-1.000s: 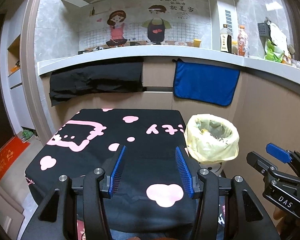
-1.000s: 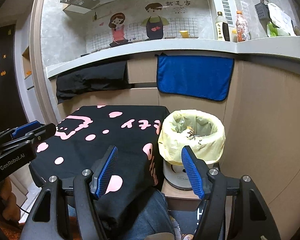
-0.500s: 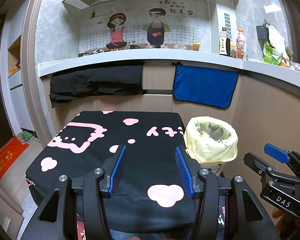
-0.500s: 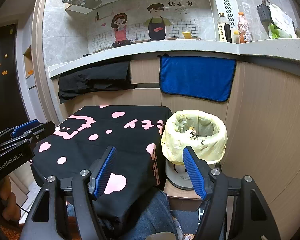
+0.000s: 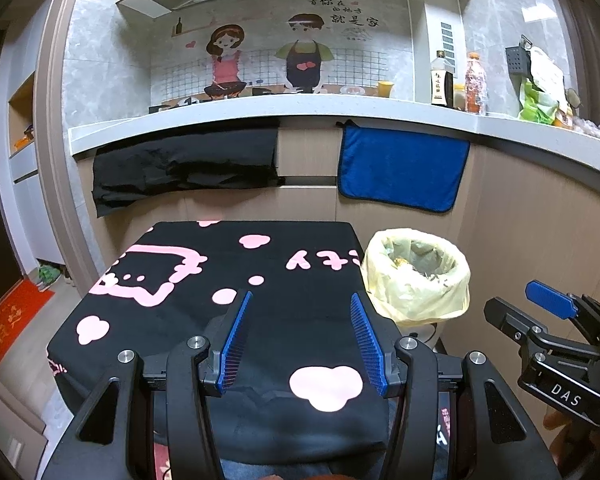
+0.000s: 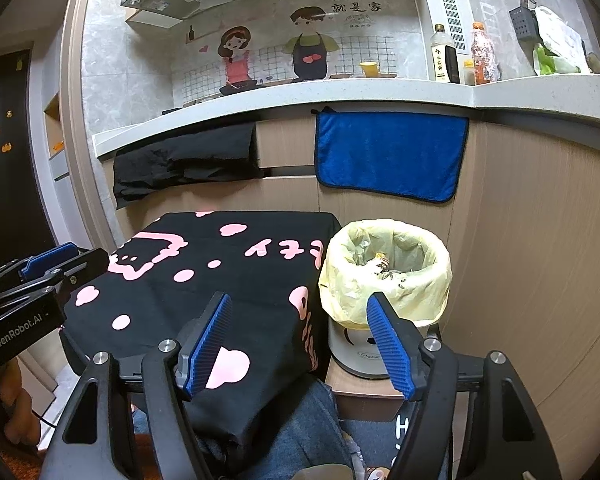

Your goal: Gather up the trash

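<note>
Yellow plastic lines the trash bin (image 6: 384, 272), which stands on a low wooden stand (image 6: 364, 394) just right of the table, close against the wood-panelled counter front. Inside the liner some scraps show, brownish and yellow; what they are is too small to tell. Left of the bin, a black cloth with pink cloud shapes (image 5: 228, 292) covers the table, and no loose trash shows on it from either wrist view, so the collecting looks close to done or between items.

Nearest the viewer, the left gripper (image 5: 300, 336) hangs over the near middle of the cloth, jaws apart with nothing between the blue pads. The right gripper (image 6: 300, 340) sits over the table's near right corner, its right pad in line with the bin's rim; its jaws are parted too, and empty. Each gripper shows at the edge of the other's view.

Farther off, a blue towel (image 6: 392, 156) and a black garment (image 5: 188, 164) hang from the counter edge, with bottles (image 5: 456, 80) on top at the right.

Risks, as a judgement: the bin perches on a small stand, so a careless sweep of the right gripper could tip it. The thin liner could snag on a pad and pull off the rim. A pad dragging the cloth could shift it.
</note>
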`<state>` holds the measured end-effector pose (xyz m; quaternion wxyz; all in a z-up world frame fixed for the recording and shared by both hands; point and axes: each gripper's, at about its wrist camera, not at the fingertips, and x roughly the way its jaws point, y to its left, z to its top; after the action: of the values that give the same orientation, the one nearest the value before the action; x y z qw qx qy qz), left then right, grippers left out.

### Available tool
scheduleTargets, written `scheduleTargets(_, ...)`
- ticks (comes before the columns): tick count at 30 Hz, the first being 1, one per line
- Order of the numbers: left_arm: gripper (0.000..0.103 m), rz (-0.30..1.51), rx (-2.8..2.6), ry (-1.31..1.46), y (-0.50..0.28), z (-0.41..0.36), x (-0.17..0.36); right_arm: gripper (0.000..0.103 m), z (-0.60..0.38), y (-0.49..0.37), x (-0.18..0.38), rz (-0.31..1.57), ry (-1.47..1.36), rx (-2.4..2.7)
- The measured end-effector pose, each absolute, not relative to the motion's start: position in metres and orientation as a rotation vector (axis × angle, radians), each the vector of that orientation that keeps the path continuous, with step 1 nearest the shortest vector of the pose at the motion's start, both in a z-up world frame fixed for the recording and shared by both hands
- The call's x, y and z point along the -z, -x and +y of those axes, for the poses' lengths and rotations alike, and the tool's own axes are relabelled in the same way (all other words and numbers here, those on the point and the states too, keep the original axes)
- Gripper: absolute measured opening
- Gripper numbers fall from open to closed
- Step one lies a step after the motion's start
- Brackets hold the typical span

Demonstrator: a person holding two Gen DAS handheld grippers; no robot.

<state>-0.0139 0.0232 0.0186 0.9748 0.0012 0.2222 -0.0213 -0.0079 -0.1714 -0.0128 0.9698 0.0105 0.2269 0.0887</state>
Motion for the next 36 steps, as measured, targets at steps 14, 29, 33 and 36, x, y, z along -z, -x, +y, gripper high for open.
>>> scheduleTargets(14, 0.052, 0.437, 0.076, -0.021, 0.0168, 0.0219, -0.0191, 0.068, -0.1748, 0.0135, 0.0096, 0.437, -0.029, -0.162)
scheduleTargets(29, 0.052, 0.44, 0.081, -0.019, 0.017, 0.019, -0.0192, 0.069, -0.176, 0.0155, 0.0093, 0.434, -0.03, -0.16)
scheduleTargets(33, 0.052, 0.443, 0.082, -0.018, 0.0176, 0.0161, -0.0188, 0.069, -0.1763, 0.0152, 0.0095, 0.434, -0.03, -0.16)
scheduleTargets(36, 0.052, 0.445, 0.083, -0.017, 0.0176, 0.0151, -0.0184, 0.069, -0.1767, 0.0151, 0.0095, 0.435, -0.03, -0.161)
